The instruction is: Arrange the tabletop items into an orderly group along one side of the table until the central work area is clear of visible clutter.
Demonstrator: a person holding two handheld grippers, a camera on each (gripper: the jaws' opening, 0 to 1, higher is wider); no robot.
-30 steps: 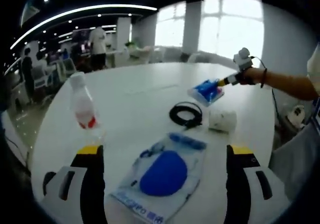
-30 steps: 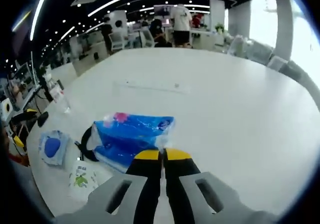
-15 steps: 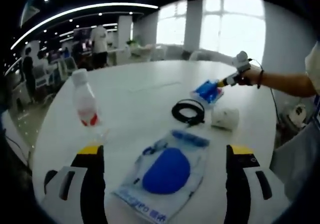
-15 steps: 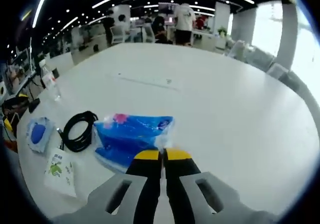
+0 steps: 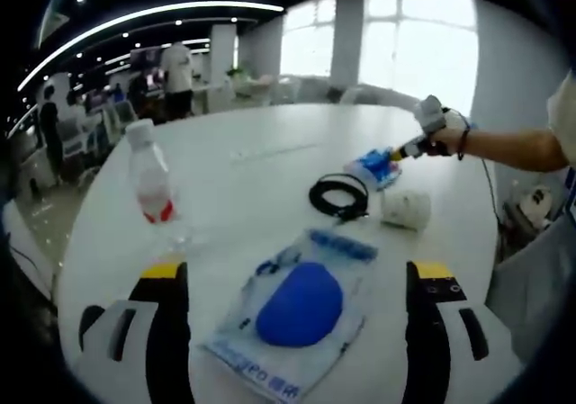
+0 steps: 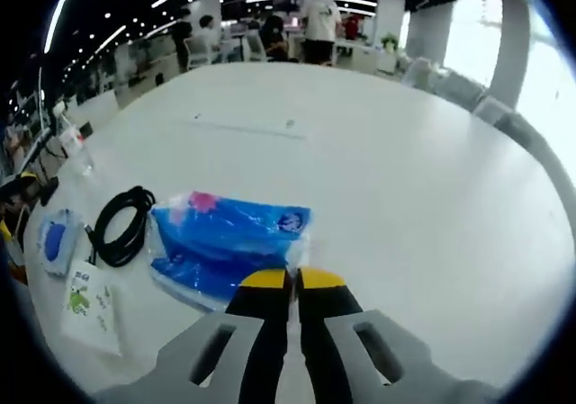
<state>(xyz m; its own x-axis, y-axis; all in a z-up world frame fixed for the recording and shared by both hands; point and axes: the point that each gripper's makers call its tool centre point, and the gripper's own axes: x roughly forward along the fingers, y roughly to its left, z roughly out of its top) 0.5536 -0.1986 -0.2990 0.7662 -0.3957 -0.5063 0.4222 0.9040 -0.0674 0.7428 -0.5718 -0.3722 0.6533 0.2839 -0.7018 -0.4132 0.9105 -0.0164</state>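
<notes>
Two tongs: my right gripper [image 6: 290, 282] pinches the crinkly blue plastic packet [image 6: 225, 253], mid-relocation; my left gripper [image 5: 297, 273] spread, straddling the clear pouch with blue pad [image 5: 295, 309]. Next: set packet beside the black coiled cable [image 6: 121, 226].

In the right gripper view the big white table [image 6: 423, 179] is bare from 12 to 3 o'clock, but the blue packet [image 6: 225, 251], black cable [image 6: 121, 228] and small white packet [image 6: 88, 303] block 9 to 11.
</notes>
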